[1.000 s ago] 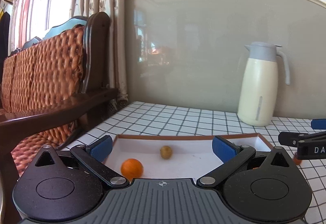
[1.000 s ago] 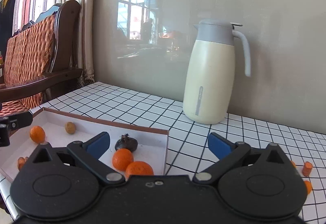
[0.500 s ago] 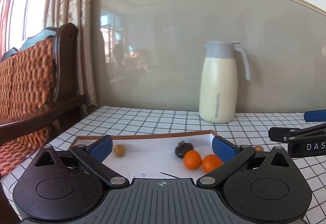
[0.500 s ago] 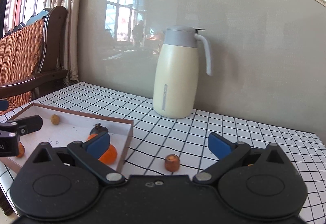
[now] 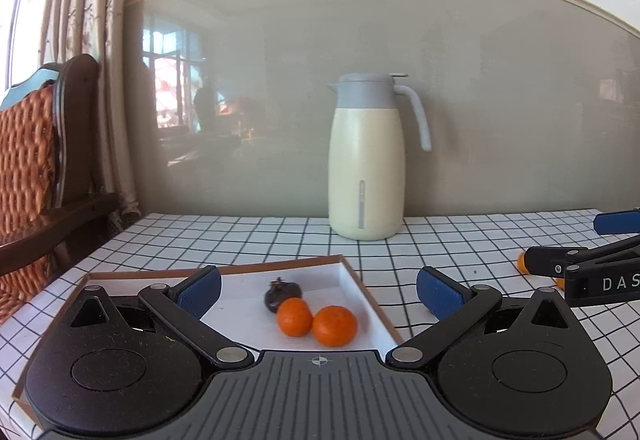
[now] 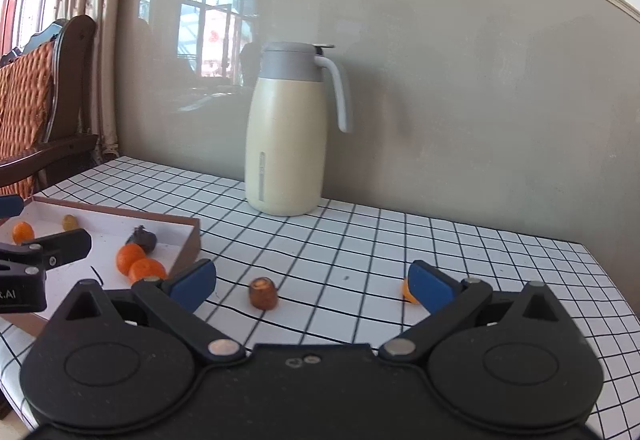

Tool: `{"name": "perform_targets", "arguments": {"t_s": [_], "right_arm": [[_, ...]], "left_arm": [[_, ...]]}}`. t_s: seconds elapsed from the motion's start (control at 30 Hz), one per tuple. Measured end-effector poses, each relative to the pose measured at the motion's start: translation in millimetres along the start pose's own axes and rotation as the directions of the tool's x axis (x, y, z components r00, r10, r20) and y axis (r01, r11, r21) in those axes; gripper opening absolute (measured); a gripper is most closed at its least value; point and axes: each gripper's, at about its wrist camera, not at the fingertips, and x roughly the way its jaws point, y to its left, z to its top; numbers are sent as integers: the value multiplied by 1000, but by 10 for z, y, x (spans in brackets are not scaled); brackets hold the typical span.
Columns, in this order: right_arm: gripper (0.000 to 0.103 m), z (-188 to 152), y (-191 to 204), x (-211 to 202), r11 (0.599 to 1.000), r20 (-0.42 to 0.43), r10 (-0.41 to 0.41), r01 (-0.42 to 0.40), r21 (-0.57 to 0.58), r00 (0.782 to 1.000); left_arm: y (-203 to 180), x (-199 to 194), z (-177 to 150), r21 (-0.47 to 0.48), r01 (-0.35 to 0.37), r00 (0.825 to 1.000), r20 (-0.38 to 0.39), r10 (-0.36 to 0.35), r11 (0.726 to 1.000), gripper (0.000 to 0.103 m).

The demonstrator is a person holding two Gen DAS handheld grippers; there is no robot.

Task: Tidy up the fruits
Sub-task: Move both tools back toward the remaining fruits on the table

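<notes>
Currently left view: left gripper (image 5: pixel 318 290) fingers spread, empty, over the tray (image 5: pixel 372 310); two oranges (image 5: pixel 334 325) and a dark fruit (image 5: pixel 282 294) touching in its right corner. Right view: right gripper (image 6: pixel 312 282) fingers released, empty; brown fruit (image 6: pixel 263 293) between them on the surface (image 6: pixel 400 240), orange piece (image 6: pixel 407 290) behind the right finger. Jug (image 6: pixel 290 132) by the wall.

Right claw (image 6: pixel 312 284) open, brown fruit (image 6: pixel 263 293) between fingers, tray (image 6: pixel 188 240) left

left hand-held gripper (image 5: pixel 319 290): we hold it low, jaws spread wide, nothing between | right hand-held gripper (image 6: pixel 312 282): likewise wide apart, empty, level, to the right of the left one
</notes>
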Motion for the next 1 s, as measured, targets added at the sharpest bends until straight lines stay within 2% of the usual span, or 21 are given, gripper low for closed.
{"name": "perform_targets", "arguments": {"t_s": [0.2,0.43,0.63,1.0], "right_arm": [[95,-90,-217,-42,999,-10,-32,32,0,999],[93,-213,-472,-68,997,-29,-75,75,6,997],[84,-291,-675,-52,993,-29,-116,117,23,993],[76,-391,-914,277,991,-82,-126,130,44,989]], "left_arm": [[-193,65,5,-6,28,1000,-7,-28,1000,103],[-547,122,-4,47,74,997,7,-74,996,103],[-784,237,5,62,90,996,4,-90,994,103],[-1094,552,-72,86,124,991,-59,-119,989,102]]}}
